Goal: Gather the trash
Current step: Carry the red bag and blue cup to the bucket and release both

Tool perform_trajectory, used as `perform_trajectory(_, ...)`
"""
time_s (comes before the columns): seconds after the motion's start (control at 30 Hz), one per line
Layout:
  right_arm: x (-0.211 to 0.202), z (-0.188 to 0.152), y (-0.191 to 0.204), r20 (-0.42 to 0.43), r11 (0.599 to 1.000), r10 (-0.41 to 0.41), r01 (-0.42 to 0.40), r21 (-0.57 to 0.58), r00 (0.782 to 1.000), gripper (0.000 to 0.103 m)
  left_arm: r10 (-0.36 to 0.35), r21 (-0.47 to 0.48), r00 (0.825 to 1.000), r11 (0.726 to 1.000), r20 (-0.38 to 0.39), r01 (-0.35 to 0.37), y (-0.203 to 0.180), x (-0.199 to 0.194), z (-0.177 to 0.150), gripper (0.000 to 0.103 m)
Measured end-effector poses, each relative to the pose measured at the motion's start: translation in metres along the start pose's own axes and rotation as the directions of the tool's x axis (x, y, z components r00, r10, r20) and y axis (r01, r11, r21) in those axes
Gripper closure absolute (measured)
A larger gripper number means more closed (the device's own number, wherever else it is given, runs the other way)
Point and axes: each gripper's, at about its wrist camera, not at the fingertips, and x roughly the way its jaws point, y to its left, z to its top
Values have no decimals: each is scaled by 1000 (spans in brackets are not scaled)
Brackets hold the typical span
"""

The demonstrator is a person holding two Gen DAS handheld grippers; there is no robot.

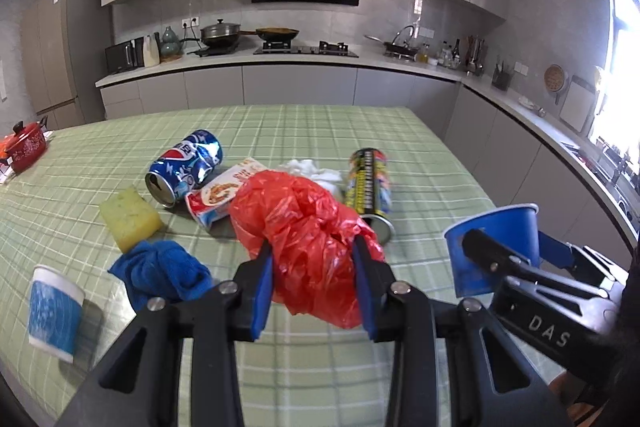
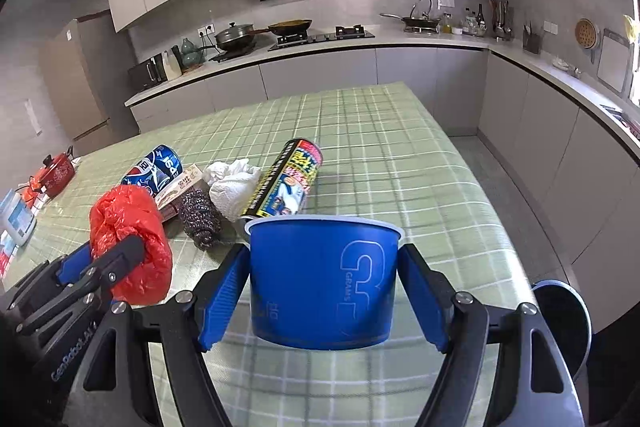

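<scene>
Your green checked table (image 1: pixel 360 131) carries the trash. Your right gripper (image 2: pixel 324 291) has its jaws closed on the blue paper bowl (image 2: pixel 320 275), held above the table near its right edge. Your left gripper (image 1: pixel 314 267) has its jaws narrow, clamped on the crumpled red plastic bag (image 1: pixel 308 227). Behind it lie the tall spray can (image 1: pixel 370 183), the dented blue soda can (image 1: pixel 186 167), and the white tissue wad (image 2: pixel 234 183).

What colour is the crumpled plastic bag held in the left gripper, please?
Red; the plastic bag shows best in the left wrist view.
</scene>
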Motion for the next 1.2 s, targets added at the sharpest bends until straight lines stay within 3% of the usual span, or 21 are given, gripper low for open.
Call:
perform_trajectory(0.23, -37, -16, -42, 37, 992, -100, 97, 80, 994, 25, -101, 70, 995, 993, 14, 100, -35, -14, -10, 66)
perform_trajectory(0.43, -71, -41, -89, 16, 969, -211, 206, 135, 977, 25, -207, 106, 978, 972, -24, 208, -79, -19, -26, 66)
perform_trajectory(0.67, -110, -51, -167, 40, 946, -267, 254, 201, 963, 25, -289, 183, 957, 940, -27, 289, -167, -34, -34, 66)
perform_trajectory(0.97, -124, -62, -319, -4, 942, -273, 268, 200, 962, 25, -283, 166, 955, 941, -90, 294, -299, -10, -53, 66)
perform_trajectory(1.2, -97, -68, -392, -67, 952, -243, 251, 172, 968, 25, -248, 161, 959, 950, -140, 269, -354, 13, -72, 66)
